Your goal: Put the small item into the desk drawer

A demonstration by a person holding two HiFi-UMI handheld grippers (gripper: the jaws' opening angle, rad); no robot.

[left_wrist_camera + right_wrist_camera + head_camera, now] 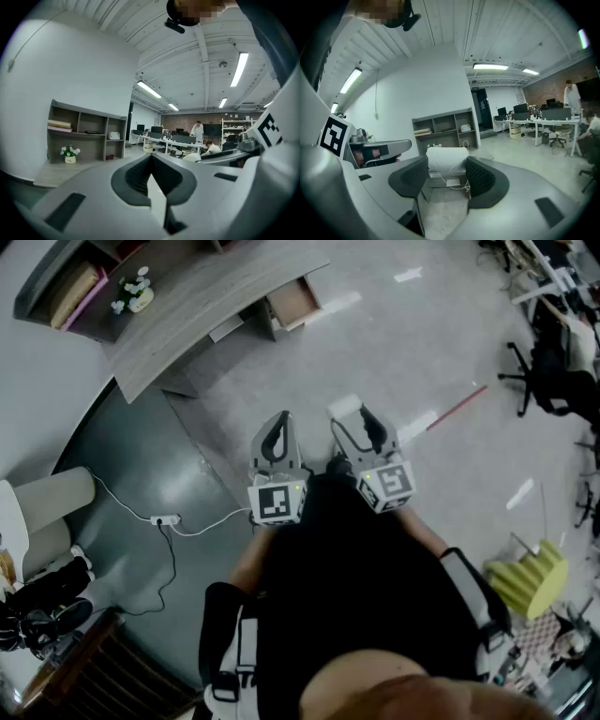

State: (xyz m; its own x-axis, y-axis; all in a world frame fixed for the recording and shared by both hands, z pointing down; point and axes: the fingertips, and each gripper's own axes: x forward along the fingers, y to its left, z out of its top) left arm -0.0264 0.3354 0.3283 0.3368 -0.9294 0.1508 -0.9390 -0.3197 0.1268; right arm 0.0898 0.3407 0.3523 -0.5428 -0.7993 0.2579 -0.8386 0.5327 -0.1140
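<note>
My right gripper is held in front of my body, shut on a small white rolled item. In the right gripper view the white roll sits between both dark pads of my right gripper, touching each. My left gripper is beside it, shut and empty; my left gripper shows only a thin slit between its jaws. The grey wooden desk stands at a distance at the upper left, its drawer pulled open. I cannot see into the drawer.
A shelf unit with a small flower pot stands behind the desk. A white power strip with its cable lies on the dark floor at the left. Office chairs and a yellow-green object are at the right.
</note>
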